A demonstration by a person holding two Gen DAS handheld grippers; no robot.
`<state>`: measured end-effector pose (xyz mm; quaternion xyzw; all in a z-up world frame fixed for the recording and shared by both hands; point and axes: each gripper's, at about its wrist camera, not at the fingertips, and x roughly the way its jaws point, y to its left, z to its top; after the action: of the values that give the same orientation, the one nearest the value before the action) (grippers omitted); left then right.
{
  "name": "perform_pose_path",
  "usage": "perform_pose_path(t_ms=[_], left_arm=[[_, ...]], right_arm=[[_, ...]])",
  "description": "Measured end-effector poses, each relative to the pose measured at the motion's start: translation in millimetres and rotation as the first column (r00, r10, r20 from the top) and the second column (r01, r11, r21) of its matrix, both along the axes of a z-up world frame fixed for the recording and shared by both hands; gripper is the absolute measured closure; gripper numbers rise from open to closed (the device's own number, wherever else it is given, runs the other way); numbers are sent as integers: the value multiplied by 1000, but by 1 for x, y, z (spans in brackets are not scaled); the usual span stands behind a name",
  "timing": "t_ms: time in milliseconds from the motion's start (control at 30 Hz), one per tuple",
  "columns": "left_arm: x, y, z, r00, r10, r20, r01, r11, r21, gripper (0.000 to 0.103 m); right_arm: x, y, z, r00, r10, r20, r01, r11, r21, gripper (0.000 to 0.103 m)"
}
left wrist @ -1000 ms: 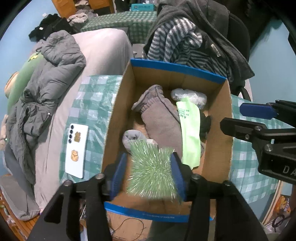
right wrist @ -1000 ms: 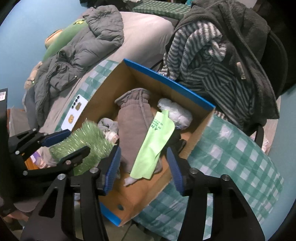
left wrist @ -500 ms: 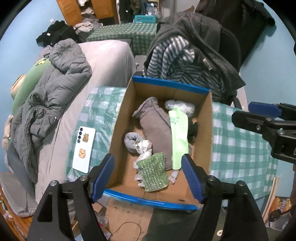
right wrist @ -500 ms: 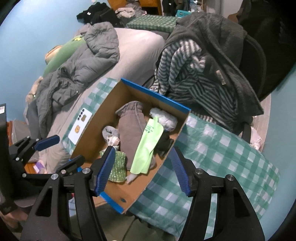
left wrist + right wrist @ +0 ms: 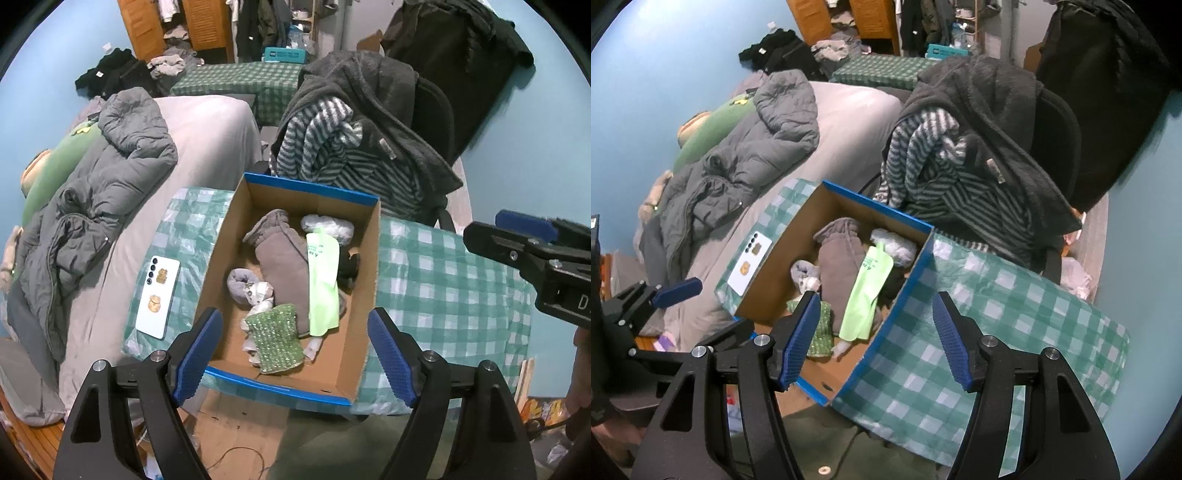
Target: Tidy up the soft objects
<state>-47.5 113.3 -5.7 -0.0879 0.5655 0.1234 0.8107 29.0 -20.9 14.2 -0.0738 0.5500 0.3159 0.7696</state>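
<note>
Box (one), two grippers

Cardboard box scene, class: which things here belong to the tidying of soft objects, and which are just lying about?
Belonging to the job:
cardboard box
sparkly green piece
brown garment
lime-green bag
left gripper, open and empty

Lying about:
white phone
grey puffer jacket
striped sweater

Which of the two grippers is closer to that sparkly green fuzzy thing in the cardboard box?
Left. The left gripper hangs open right above the sparkly green fuzzy thing; the right gripper hangs beside it, over the box's right wall.
</note>
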Motion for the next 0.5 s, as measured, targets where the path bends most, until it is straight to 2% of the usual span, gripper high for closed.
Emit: perform_pose_path(t_ms=[100,267,500], left_arm=[[-2,-6,5,1000,-1,7,1,1000,-19,21],[-2,-20,10,1000,-22,3,22,999,25,21],[-2,-27,14,1000,-16,2,16,1000,15,21]], right_arm=[[-2,-9,4,1000,-14,3,14,1000,11,40],[-5,-22,11,999,-39,18,39,999,19,40],[-7,-34,14,997,-71,22,70,997,37,40]])
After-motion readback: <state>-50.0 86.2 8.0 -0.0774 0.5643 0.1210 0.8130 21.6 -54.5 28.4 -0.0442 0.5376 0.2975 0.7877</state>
